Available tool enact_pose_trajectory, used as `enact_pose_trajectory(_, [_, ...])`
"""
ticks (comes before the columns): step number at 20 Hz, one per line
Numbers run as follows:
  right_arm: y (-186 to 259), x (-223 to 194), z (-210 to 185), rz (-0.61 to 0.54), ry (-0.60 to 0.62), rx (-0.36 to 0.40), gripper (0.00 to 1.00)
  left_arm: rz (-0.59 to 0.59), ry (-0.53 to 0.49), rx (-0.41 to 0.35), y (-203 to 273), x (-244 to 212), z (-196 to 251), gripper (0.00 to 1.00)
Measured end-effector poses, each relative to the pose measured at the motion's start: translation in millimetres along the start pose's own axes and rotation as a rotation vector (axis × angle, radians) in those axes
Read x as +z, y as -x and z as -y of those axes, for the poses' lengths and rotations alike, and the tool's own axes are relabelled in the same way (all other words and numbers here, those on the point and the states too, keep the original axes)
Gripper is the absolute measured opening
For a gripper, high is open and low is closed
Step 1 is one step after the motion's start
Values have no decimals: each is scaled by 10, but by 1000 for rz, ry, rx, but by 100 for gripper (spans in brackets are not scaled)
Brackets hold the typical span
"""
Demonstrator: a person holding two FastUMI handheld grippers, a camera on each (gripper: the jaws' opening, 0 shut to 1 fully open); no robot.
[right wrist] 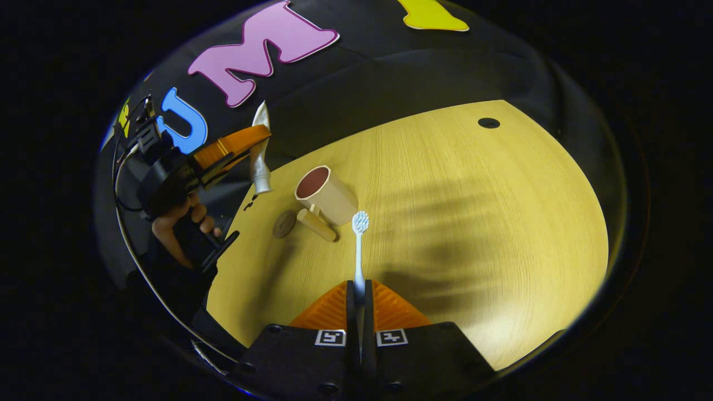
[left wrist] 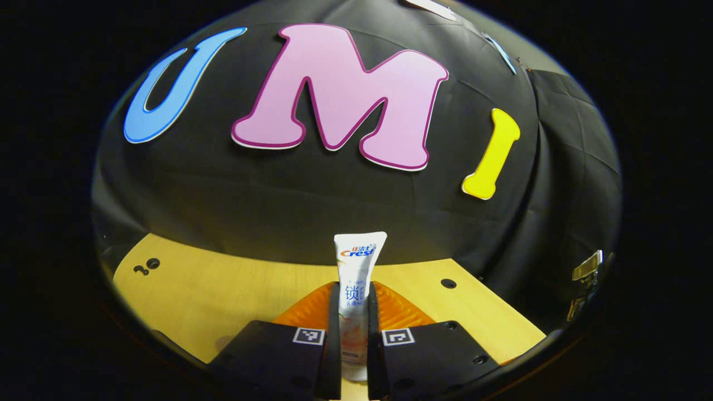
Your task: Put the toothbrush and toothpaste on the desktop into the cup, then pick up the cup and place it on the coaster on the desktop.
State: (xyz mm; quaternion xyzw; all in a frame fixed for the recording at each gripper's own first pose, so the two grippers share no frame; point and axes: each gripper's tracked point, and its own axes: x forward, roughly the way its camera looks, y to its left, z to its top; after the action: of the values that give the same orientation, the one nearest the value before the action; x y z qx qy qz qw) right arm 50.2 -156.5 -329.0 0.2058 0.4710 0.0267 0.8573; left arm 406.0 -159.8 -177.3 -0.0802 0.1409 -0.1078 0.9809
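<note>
So both tools had their loads already. The left tool point(left wrist: 353, 334) was clamped on the toothpaste point(left wrist: 356, 278), tube standing upright between the fingers and lifted above the counter point(left wrist: 223, 289). The right tool point(right wrist: 359, 328) was squeezed shut on the handle of the toothbrush point(right wrist: 359, 250), bristle end poking out forward toward the cup point(right wrist: 325, 193).

What worried me: the cup looked light and stood near the counter's back edge, with its handle sticking out toward the camera. Both things were being held by one end, so the long free ends could easily knock the rim and tip the cup over or shove it along. In the right gripper view the left tool with the tube hung just up and to the left of the cup, so two tools going for one small opening at once could also bump each other. The brush handle was thin too, so it might swivel in the grip.

Count: one cup, one toothbrush, one toothpaste tube, one round coaster point(right wrist: 284, 223) lying flat just beside the cup, two tools.
</note>
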Motion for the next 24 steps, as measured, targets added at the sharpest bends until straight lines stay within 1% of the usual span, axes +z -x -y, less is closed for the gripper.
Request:
enact_pose_trajectory(3, [-27, -34, 58, 6, 23, 4, 5, 16, 33, -30, -270, -128, 38, 24])
enact_pose_trajectory(5, [-66, -49, 63, 4, 18, 13, 5, 38, 56, -42, -407, -171, 38, 24])
enact_pose_trajectory(7, [-51, -35, 43, 10, 22, 20, 5, 44, 54, -57, -487, -211, 45, 24])
enact_pose_trajectory(8, [-50, -15, 12, 14, 19, 31, 5, 27, 50, -46, -557, -289, 12, 24])
enact_pose_trajectory(9, [-59, -3, -18, 18, 14, 42, 5, 11, 58, -40, -578, -363, -12, 24])
enact_pose_trajectory(11, [-92, 37, -55, 32, 16, 55, 5, 27, 71, -41, -553, -457, -61, 24])
enact_pose_trajectory(14, [-173, 57, -20, 32, 5, 52, 5, 15, 76, -48, -518, -648, -60, 25])
enact_pose_trajectory(16, [-203, 99, 9, 44, -3, 47, 5, 10, 54, -55, -498, -742, -41, 26])
enact_pose_trajectory(20, [-264, 184, -15, 59, 4, 54, 5, 9, 9, -61, -436, -827, -17, 31])
enact_pose_trajectory(21, [-269, 229, -25, 68, 2, 57, 5, 20, -10, -42, -412, -803, -49, 36])
enact_pose_trajectory(22, [-278, 284, -42, 80, 1, 59, 5, 20, -27, -32, -378, -800, -65, 49])
enact_pose_trajectory(24, [-272, 424, -83, 111, 2, 65, 5, 37, -46, -20, -283, -725, -90, 69])
